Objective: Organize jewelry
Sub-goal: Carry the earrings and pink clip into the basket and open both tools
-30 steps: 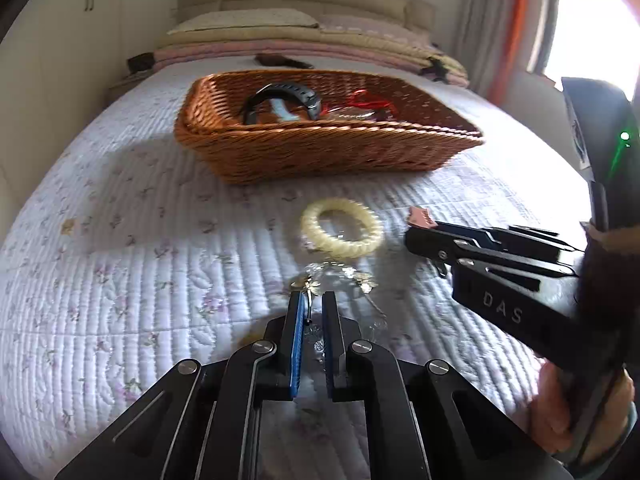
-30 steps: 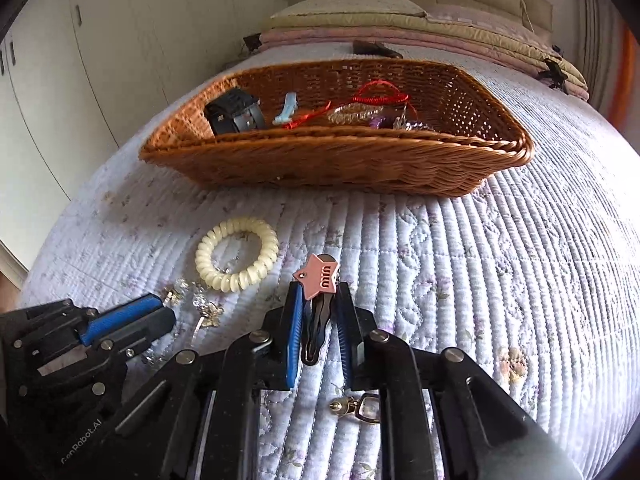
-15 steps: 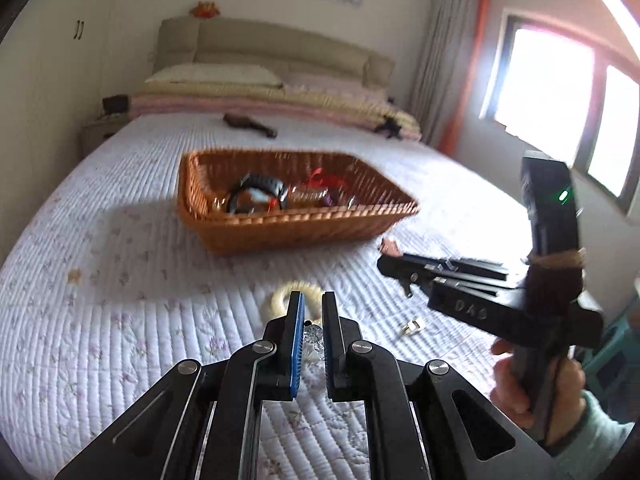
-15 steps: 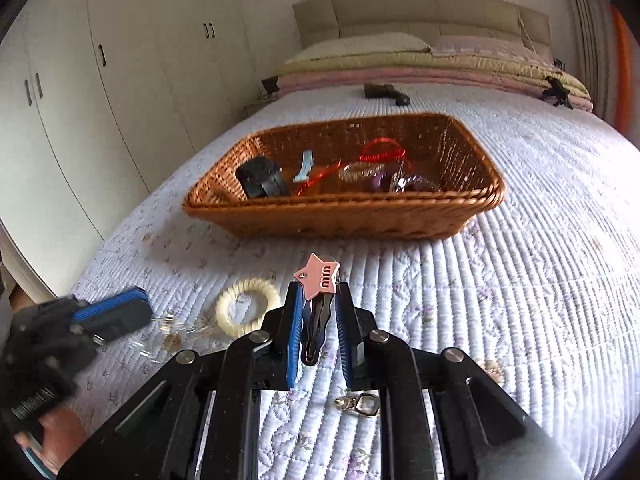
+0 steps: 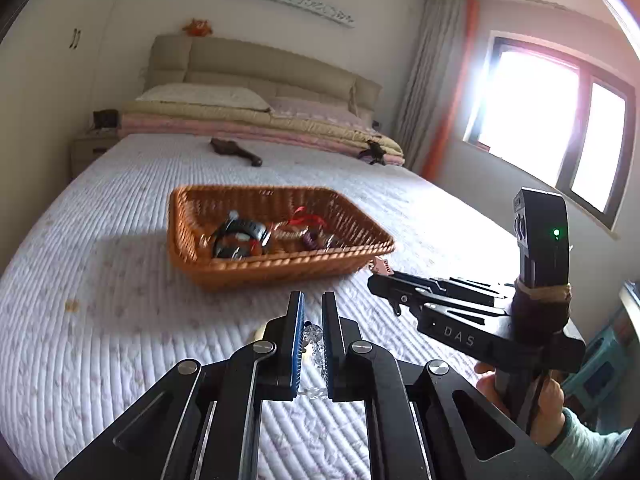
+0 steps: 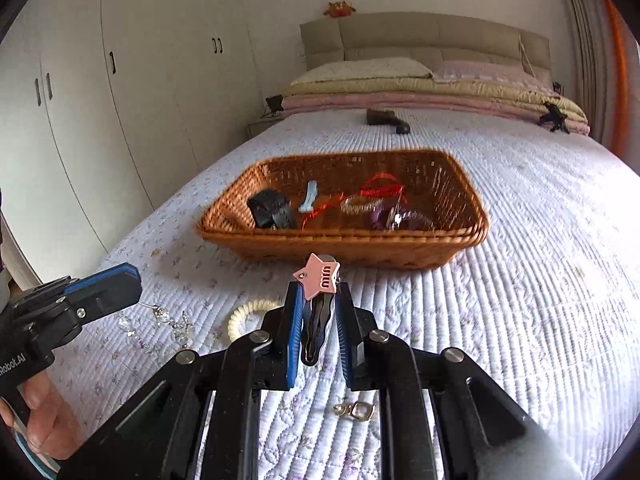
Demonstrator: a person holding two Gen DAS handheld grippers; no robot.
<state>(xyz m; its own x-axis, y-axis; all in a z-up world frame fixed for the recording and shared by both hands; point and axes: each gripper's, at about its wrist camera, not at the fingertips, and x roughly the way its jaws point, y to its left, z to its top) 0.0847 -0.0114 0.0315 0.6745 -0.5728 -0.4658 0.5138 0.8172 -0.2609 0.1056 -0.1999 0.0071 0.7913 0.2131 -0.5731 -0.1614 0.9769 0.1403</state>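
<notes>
Right wrist view: your right gripper [image 6: 317,312] clamps a pink star hair clip [image 6: 318,276], the wicker basket [image 6: 344,240] straight ahead; your left gripper [image 5: 311,334] pinches a crystal chain [image 6: 160,320].

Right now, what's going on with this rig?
A person is tidying jewelry on a bed into a wicker basket. The right gripper is shut on a pink star hair clip; the left gripper is shut on a clear crystal chain. Both hang short of the basket. A cream coil bracelet and a small gold charm lie on the quilt.
</notes>
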